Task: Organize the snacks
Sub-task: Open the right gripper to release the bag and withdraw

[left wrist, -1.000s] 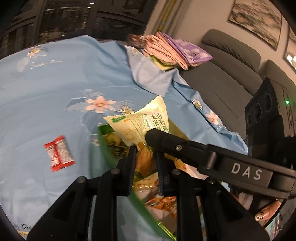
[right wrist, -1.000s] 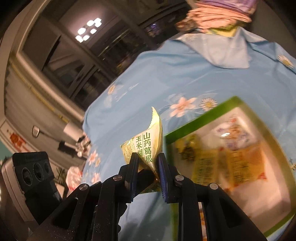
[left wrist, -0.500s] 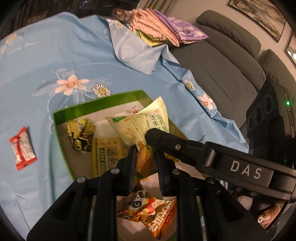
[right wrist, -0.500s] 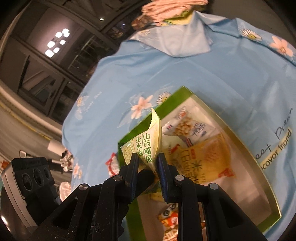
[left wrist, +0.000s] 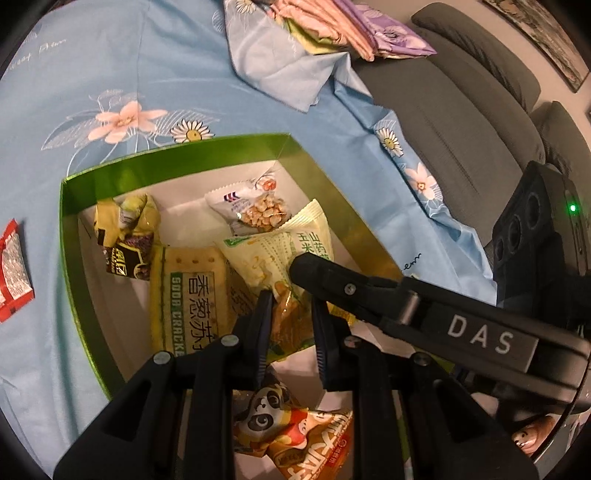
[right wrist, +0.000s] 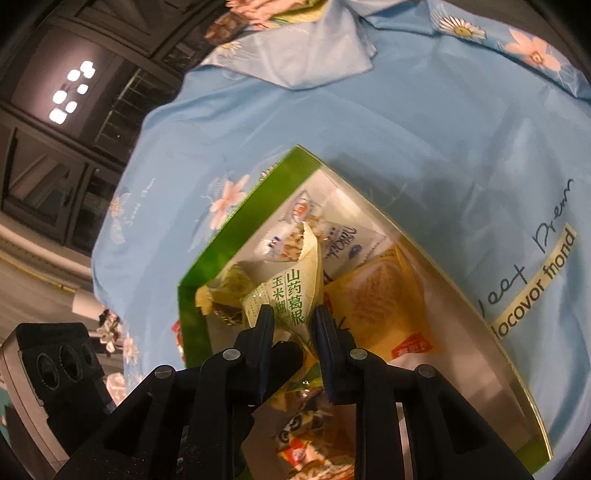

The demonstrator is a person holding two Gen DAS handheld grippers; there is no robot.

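Both grippers hold one pale green snack packet (left wrist: 273,251) with Chinese print, over the green box (left wrist: 70,266). My left gripper (left wrist: 291,310) is shut on its lower end. My right gripper (right wrist: 293,321) is shut on the same packet (right wrist: 291,291); its finger (left wrist: 332,273) crosses the left wrist view. The box (right wrist: 236,221) holds a soda cracker pack (left wrist: 188,299), a nut pack (left wrist: 255,214), a crumpled yellow-green pack (left wrist: 125,232), a panda pack (left wrist: 295,432) and a yellow pack (right wrist: 384,306).
A red packet (left wrist: 13,273) lies on the blue flowered cloth (left wrist: 110,74) left of the box. Folded cloths (left wrist: 354,26) sit at the far edge. A grey sofa (left wrist: 461,122) stands to the right.
Both grippers have carried the pale green packet forward and down over the box. The box now fills the middle of both views; the red packet has slid to the left edge.
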